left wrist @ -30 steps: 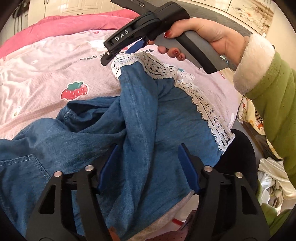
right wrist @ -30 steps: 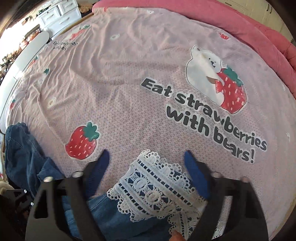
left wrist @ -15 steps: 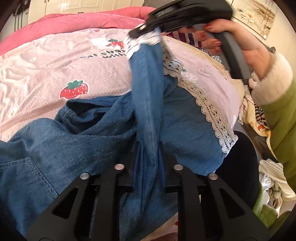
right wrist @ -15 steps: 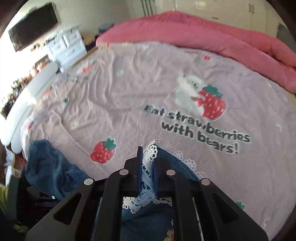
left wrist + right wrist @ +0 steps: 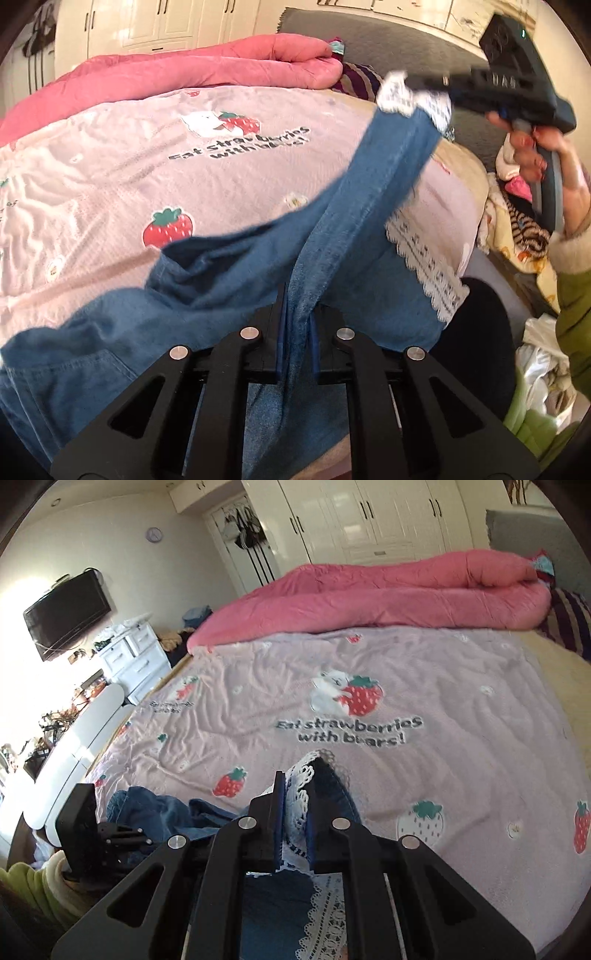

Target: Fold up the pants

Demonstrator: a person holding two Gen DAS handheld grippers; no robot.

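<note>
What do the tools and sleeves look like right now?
Both tools are black with blue pads and silver screws. The right tool has white lettering and a grey handle. The sleeve is green with a cream fleece cuff.

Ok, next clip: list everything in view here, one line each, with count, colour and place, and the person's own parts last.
pants: one, blue denim, white lace hems, on the near bed edge, one leg lifted
bedsheet: one, pale pink, strawberry and bear print, covering the bed
quilt: one, pink, bunched along the far side
wardrobe: one, white, back wall
television: one, black, on the wall
drawer chest: one, white, beside the bed
left gripper: black, blue pads, shut on a denim fold
right gripper: black, blue pads, shut on the lace hem
hand: one, on the right gripper's handle
sleeve: green, cream cuff
</note>
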